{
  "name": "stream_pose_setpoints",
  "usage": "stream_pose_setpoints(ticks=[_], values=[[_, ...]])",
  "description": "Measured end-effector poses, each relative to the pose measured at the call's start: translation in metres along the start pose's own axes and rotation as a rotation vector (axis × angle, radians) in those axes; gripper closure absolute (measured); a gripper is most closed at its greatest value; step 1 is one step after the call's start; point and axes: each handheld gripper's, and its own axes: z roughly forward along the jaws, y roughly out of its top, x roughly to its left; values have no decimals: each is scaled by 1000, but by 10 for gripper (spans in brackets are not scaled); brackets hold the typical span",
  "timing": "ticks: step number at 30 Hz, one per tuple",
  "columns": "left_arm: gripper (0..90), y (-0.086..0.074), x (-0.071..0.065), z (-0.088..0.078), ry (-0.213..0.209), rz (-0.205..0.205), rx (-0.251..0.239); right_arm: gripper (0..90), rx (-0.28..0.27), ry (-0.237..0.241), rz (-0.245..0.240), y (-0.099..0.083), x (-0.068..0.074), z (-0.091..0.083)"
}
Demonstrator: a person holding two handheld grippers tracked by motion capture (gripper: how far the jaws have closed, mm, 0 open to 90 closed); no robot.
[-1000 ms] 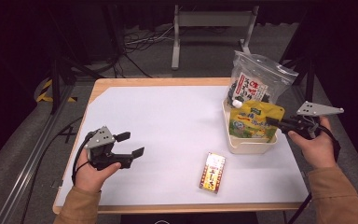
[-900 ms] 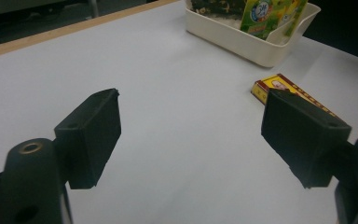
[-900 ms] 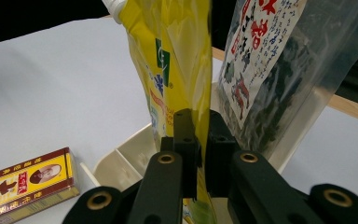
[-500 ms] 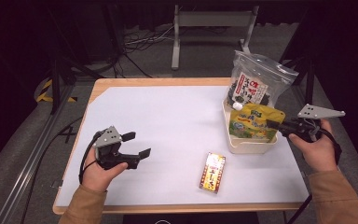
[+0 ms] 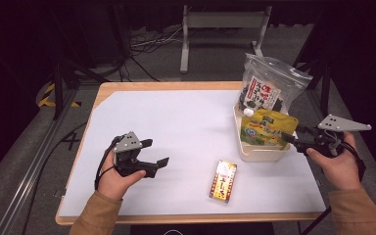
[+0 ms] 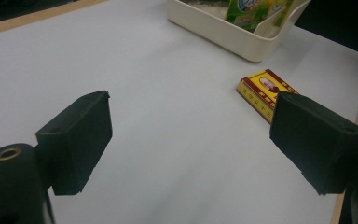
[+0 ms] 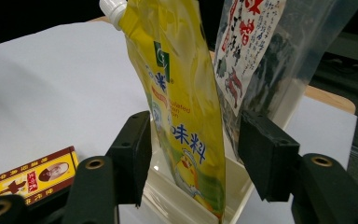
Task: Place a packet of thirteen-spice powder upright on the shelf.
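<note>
Right gripper view: pouch [image 7: 182, 107] between pads (untouched)

A white-topped table [image 5: 176, 127] with a pale wooden edge stretches ahead of the left gripper [image 5: 149, 155]. Past its far edge, dark grey floor [image 5: 215, 63], a tangle of cables [image 5: 147, 46] and a grey metal stand [image 5: 225, 19]. Out beyond the left gripper's side, yellow-black hazard tape [image 5: 46, 95] and a metal rail [image 5: 34, 166]. Surroundings dim and black.
</note>
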Motion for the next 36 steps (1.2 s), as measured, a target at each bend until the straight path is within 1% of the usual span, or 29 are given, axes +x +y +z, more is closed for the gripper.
stream_pose_setpoints(ticks=[2,3,4,6,8,9,11,13,16,21,24,25,27,28,29,32,36], values=[[137,1,-3,2,0,-10,10,421,7,-31,-2,0,3,-3],[136,3,-5,3,-9,-12,14,421,12,-43,-4,-1,5,-5],[135,4,-6,5,-11,-5,15,422,18,-65,-12,-2,6,-7],[133,5,-9,8,-15,-4,26,425,27,-80,-26,-3,9,-9],[130,7,-12,11,-19,4,36,424,33,-82,-29,-5,11,-11],[129,8,-14,12,-26,-2,42,423,34,-84,-29,-6,13,-12],[129,9,-16,15,-31,0,43,418,31,-84,-27,-8,16,-13],[129,11,-19,18,-36,-1,58,415,33,-83,-20,-8,17,-13],[129,14,-24,25,-49,-3,68,412,38,-95,-18,-14,20,-13],[128,15,-30,39,-66,4,88,412,29,-111,-1,-23,23,-13],[126,18,-36,45,-83,1,96,409,15,-112,8,-27,26,-14],[126,18,-36,45,-83,1,96,406,21,-107,10,-28,27,-15],[125,20,-40,50,-94,9,97,404,31,-111,1,-29,29,-15],[125,22,-44,55,-105,9,103,403,30,-112,0,-30,30,-16],[124,22,-44,55,-105,9,103,403,30,-112,0,-30,30,-16],[124,24,-52,64,-120,15,114,400,34,-111,-5,-31,32,-17],[121,26,-61,74,-121,15,123,394,39,-103,-5,-33,34,-16]])
